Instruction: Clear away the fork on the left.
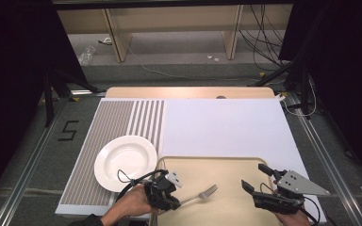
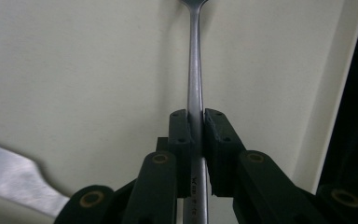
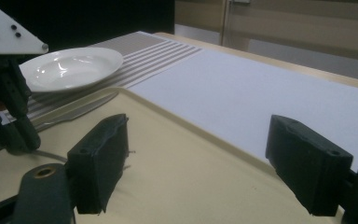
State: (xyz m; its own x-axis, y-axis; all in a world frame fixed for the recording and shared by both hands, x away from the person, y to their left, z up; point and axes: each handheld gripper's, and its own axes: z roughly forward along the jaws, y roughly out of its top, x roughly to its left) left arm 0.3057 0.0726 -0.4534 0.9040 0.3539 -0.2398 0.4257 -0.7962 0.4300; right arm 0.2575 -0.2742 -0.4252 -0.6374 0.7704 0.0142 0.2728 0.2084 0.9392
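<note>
Over the near left of the beige tray (image 1: 235,162), a fork (image 1: 199,195) is pinched by its handle in the left claw (image 1: 172,200), tines aimed right; the right claw (image 1: 256,178) is held spread, nothing between its jaws.

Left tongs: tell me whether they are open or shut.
Shut on the fork. In the left gripper view the left tongs have both pads pressed against its handle, over the tray.
</note>
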